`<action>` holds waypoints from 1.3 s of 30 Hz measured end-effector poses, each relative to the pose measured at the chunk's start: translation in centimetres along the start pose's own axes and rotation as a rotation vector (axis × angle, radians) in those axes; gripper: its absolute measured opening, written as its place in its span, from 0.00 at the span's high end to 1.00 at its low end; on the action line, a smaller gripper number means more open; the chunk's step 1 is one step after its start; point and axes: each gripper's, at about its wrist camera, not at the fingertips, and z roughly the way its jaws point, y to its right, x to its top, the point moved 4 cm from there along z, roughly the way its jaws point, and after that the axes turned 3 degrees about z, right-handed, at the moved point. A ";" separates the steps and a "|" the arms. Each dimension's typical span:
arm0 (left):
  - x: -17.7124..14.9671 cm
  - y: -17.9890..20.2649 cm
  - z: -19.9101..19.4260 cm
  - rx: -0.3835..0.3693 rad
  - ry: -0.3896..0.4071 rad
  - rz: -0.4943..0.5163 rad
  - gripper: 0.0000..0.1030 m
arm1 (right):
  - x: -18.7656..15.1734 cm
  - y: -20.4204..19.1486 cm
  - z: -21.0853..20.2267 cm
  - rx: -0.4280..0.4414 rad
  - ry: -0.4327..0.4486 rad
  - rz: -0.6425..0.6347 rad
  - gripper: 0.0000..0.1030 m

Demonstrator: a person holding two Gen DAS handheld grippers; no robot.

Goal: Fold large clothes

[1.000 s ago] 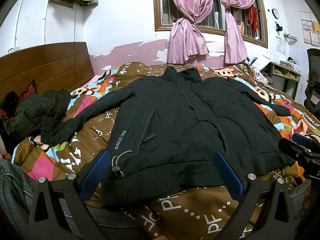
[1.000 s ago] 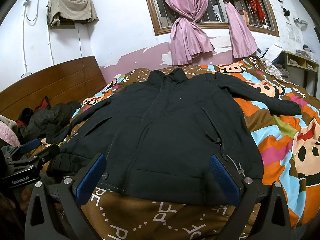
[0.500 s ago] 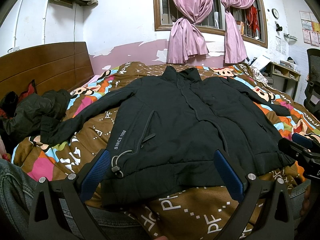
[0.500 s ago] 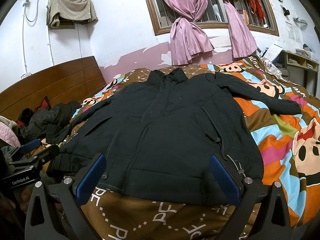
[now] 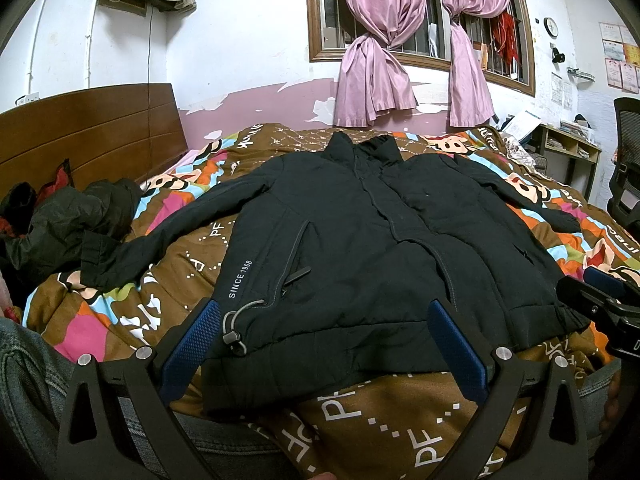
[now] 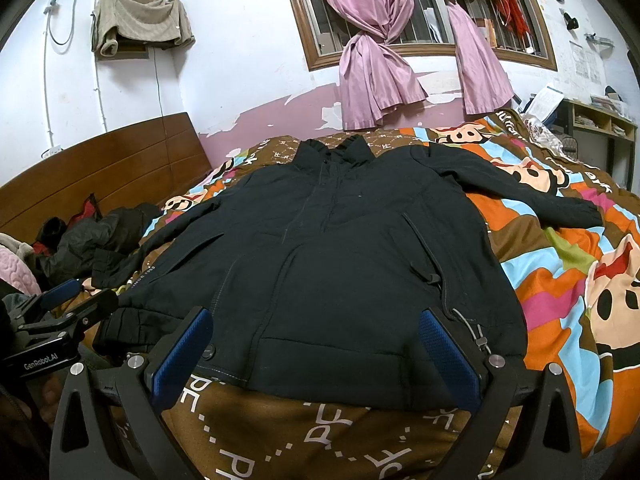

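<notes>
A large black jacket [image 5: 360,240] lies flat, front up, on the bed, collar toward the window, both sleeves spread out; it also shows in the right wrist view [image 6: 340,248]. My left gripper [image 5: 324,332] is open and empty, hovering just short of the jacket's hem on its left half. My right gripper [image 6: 316,344] is open and empty, just short of the hem on the right half. Each gripper shows at the edge of the other's view, the right one [image 5: 600,300] and the left one [image 6: 60,312].
A cartoon-print quilt [image 5: 400,420] covers the bed. A dark crumpled garment [image 5: 68,220] lies by the wooden headboard [image 5: 88,128]. Pink curtains [image 5: 372,60] hang at the window. A shelf [image 5: 568,148] and office chair [image 5: 628,168] stand at the right.
</notes>
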 end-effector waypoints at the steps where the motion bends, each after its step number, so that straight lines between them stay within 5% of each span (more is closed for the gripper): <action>1: 0.0 0.0 0.0 0.000 0.000 0.000 0.02 | 0.0 0.0 0.0 0.001 0.000 0.000 0.00; 39: 0.0 -0.1 0.1 0.000 -0.008 -0.001 0.02 | -0.1 0.1 0.4 -0.001 -0.009 0.005 0.00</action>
